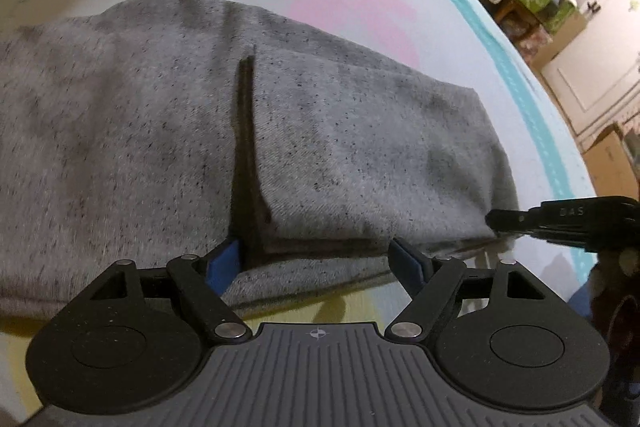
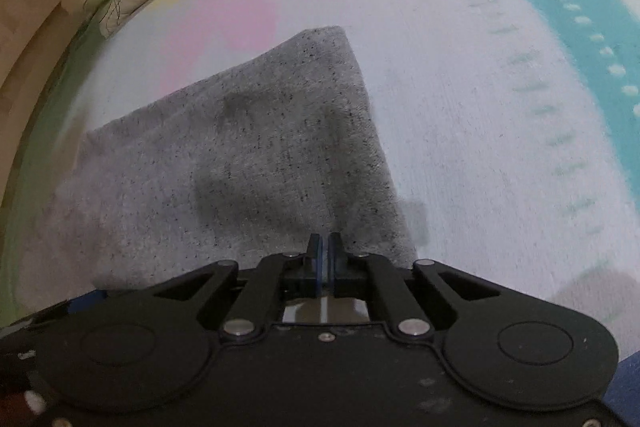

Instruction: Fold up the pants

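Pants [image 1: 280, 131] lie folded on bed [image 1: 460, 39], long way running L to R, right in front of you. Your L gripper [image 1: 316, 257] wide open at near edge, holding nothing. R gripper [image 2: 325, 247] nearly closed at right-end corner; can't tell if cloth pinched. Both equally near.

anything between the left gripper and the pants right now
Nothing visible. The open left gripper sits right at the near edge of the grey pants, its fingers spread either side of a folded layer. The right gripper is off at the pants' right corner, clear of it.
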Demonstrator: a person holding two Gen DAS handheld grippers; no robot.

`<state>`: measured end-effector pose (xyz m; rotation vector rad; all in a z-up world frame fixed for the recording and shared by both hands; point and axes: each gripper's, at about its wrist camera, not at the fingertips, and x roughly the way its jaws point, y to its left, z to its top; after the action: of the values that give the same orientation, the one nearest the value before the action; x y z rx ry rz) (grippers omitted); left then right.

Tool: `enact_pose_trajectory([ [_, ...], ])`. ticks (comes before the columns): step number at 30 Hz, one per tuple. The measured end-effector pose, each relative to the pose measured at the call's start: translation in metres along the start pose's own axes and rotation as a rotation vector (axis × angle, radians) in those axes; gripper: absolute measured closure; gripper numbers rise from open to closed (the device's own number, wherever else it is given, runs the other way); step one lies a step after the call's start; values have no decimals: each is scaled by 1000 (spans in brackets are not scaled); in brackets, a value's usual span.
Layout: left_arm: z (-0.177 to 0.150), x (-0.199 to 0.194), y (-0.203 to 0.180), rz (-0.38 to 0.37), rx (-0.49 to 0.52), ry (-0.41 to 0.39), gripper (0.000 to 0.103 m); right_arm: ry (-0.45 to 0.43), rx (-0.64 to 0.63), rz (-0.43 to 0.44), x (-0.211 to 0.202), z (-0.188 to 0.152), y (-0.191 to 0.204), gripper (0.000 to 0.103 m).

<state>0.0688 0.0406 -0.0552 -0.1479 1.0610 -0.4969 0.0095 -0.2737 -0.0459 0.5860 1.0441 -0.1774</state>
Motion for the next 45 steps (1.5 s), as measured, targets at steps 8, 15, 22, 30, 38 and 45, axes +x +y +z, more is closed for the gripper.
enact_pose_trajectory([
  [8, -23, -9, 4, -13, -4, -89, 25, 2, 134, 90, 5, -1, -25, 103],
  [15, -23, -31, 12, -32, -65, -120, 22, -37, 105, 102, 6, -9, -18, 98],
  [22, 11, -97, 60, -1, -210, -225, 16, -91, -47, 114, -7, -19, -1, 76],
  [30, 52, -181, 131, 141, -203, -299, 14, -106, -43, 126, -12, -19, -5, 75],
  [38, 38, -190, 219, 157, -357, -223, 9, -102, -99, 95, -12, -24, 8, 69],
  [45, 6, -167, 264, 108, -479, -143, 9, -88, -163, 44, -8, -24, 22, 69],
])
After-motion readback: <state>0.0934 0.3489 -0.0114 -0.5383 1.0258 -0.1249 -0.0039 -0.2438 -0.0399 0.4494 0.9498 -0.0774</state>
